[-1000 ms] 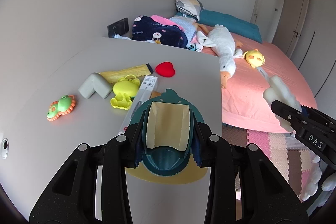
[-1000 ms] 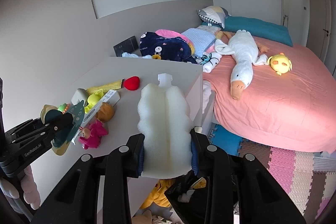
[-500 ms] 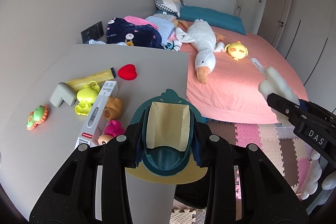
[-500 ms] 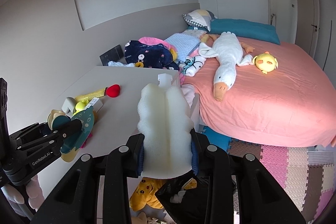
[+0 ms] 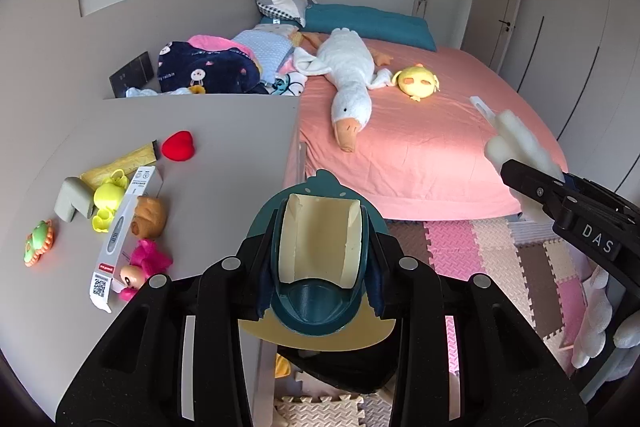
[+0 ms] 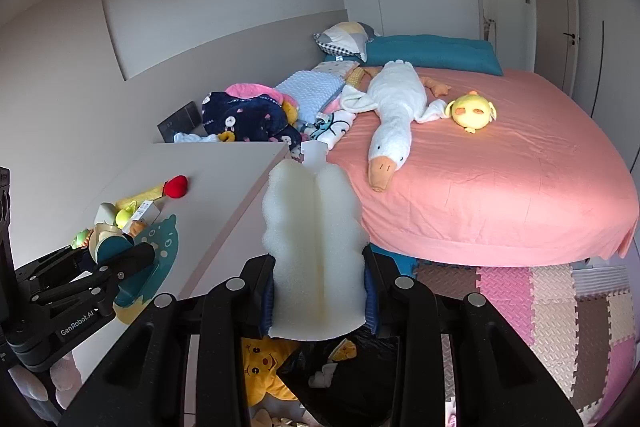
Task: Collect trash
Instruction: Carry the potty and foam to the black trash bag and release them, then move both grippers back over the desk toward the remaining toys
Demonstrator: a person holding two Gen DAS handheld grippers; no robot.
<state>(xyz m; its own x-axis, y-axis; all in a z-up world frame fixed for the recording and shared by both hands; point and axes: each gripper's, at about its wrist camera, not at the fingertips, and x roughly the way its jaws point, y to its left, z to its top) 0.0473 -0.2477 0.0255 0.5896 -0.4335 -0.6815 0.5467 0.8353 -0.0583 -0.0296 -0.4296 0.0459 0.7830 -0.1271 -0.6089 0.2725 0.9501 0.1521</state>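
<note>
My left gripper [image 5: 320, 251] is shut on a teal dinosaur-shaped card with a cream insert [image 5: 320, 227], held past the right edge of the grey table [image 5: 224, 147]. My right gripper [image 6: 318, 267] is shut on a tall white foam piece [image 6: 316, 227], which stands upright between the jaws. In the left wrist view the right gripper [image 5: 560, 195] and the foam [image 5: 516, 135] show at the right. The right wrist view has the left gripper [image 6: 100, 267] and its teal card [image 6: 156, 243] at the left. A black trash bag [image 6: 340, 379] lies open on the floor below both grippers.
Toys stay on the table: a red heart [image 5: 178, 145], a long white box [image 5: 122, 227], a yellow toy [image 5: 107, 197], a pink doll [image 5: 142, 267]. A pink bed [image 5: 420, 155] with a goose plush [image 5: 348, 87] fills the right. A yellow plush [image 6: 264, 367] and foam mats [image 6: 560, 307] cover the floor.
Both grippers have moved sideways off the table toward its right edge, still holding their items. The table has slid left in view and the black bag now shows beneath.
</note>
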